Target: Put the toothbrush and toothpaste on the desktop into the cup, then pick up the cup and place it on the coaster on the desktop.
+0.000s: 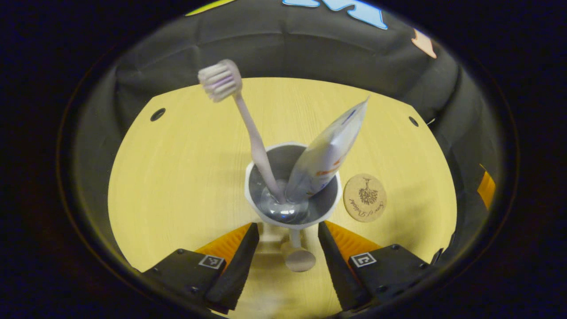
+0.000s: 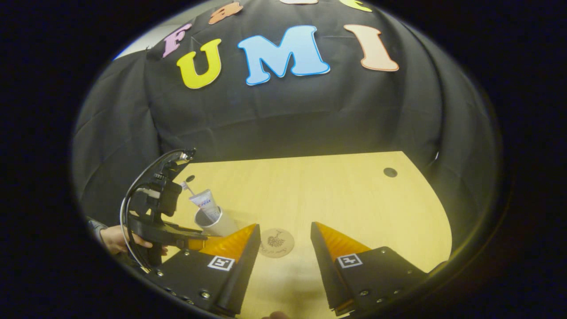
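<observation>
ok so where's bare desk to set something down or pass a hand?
Bare desk runs wide beyond the coaster toward the back cloth, and left of the cup in the left gripper view. Crowded spot: the cup with toothbrush and toothpaste, coaster close beside it, left gripper open right at the cup. Right gripper hangs open before the coaster.

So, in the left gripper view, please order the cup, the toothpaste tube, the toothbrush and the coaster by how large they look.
1. cup, widest overall.
2. toothpaste tube and toothbrush: unsure which; both lean toward the camera, so nearness enlarges them. The brush looks longer, the tube thicker.
3. coaster, clearly smallest.
</observation>
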